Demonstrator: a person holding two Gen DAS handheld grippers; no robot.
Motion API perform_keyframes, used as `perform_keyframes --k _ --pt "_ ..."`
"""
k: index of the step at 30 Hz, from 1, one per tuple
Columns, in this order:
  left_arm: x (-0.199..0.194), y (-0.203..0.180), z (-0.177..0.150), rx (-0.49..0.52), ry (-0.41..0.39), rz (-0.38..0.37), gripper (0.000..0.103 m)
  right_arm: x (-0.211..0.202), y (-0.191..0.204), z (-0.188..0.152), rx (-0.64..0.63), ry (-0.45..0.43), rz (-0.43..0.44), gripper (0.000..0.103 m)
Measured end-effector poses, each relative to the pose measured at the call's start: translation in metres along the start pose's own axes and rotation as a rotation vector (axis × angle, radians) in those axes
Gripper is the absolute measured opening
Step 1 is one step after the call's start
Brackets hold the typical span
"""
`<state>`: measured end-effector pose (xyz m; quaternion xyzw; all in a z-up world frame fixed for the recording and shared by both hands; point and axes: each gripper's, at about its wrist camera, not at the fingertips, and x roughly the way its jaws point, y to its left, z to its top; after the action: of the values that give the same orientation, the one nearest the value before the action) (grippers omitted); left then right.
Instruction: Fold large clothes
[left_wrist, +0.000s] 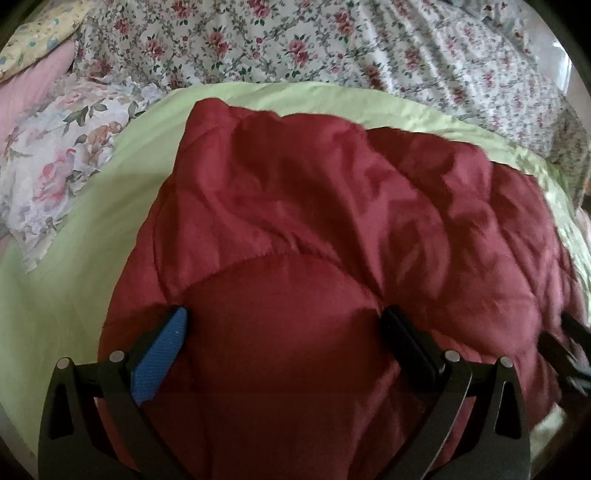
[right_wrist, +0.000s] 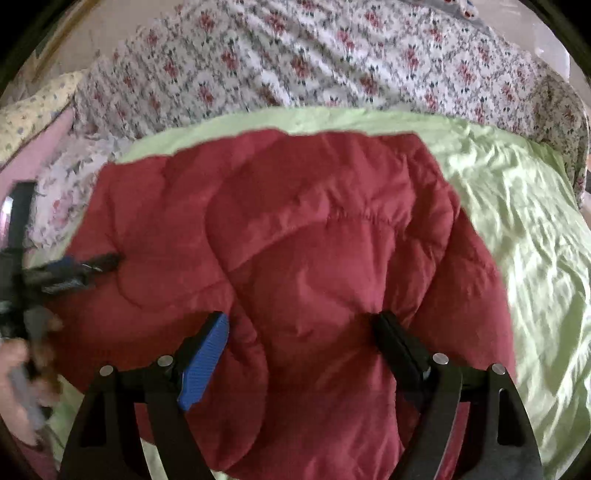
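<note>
A dark red quilted jacket (left_wrist: 314, 206) lies on a light green sheet (left_wrist: 92, 221); it also shows in the right wrist view (right_wrist: 295, 229). My left gripper (left_wrist: 284, 325) stands wide open over the jacket's near part, with puffy fabric bulging between its fingers. My right gripper (right_wrist: 299, 328) is also open, its fingers pressed against a bulge of the jacket. The left gripper also shows at the left edge of the right wrist view (right_wrist: 74, 269), at the jacket's left side.
A floral bedspread (left_wrist: 332, 44) covers the bed behind the green sheet. A floral pillow (left_wrist: 55, 155) and a pink cloth (left_wrist: 26, 88) lie at the left. The green sheet (right_wrist: 524, 229) extends rumpled to the right of the jacket.
</note>
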<state>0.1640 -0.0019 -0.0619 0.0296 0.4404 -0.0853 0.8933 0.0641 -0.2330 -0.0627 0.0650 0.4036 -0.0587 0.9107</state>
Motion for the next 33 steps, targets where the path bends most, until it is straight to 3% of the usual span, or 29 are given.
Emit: perform_keyframes --k 7,10,15,19,24,33 --pt "-0.053 -0.008 -0.039 0.040 -0.005 -0.059 0.103 0.004 0.001 0.000 -0.003 -0.012 -0.009 0.084" --pt "-0.044 -0.016 -0.051 0.058 0.051 -0.064 0.103 -0.002 0.000 -0.001 0.010 -0.010 0.004 0.084" --pt "-0.037 -0.014 -0.052 0.043 0.054 -0.056 0.103 -0.037 0.002 -0.007 0.014 -0.057 0.031 0.083" --pt "-0.034 -0.015 -0.053 0.048 0.047 -0.055 0.103 -0.018 -0.002 -0.015 0.007 -0.001 0.006 0.083" --pt "-0.030 -0.012 -0.056 0.051 0.042 -0.058 0.103 -0.007 0.002 -0.021 -0.016 -0.018 -0.028 0.086" --pt "-0.027 -0.012 -0.056 0.053 0.038 -0.050 0.103 -0.031 0.001 -0.019 0.003 -0.060 -0.008 0.083"
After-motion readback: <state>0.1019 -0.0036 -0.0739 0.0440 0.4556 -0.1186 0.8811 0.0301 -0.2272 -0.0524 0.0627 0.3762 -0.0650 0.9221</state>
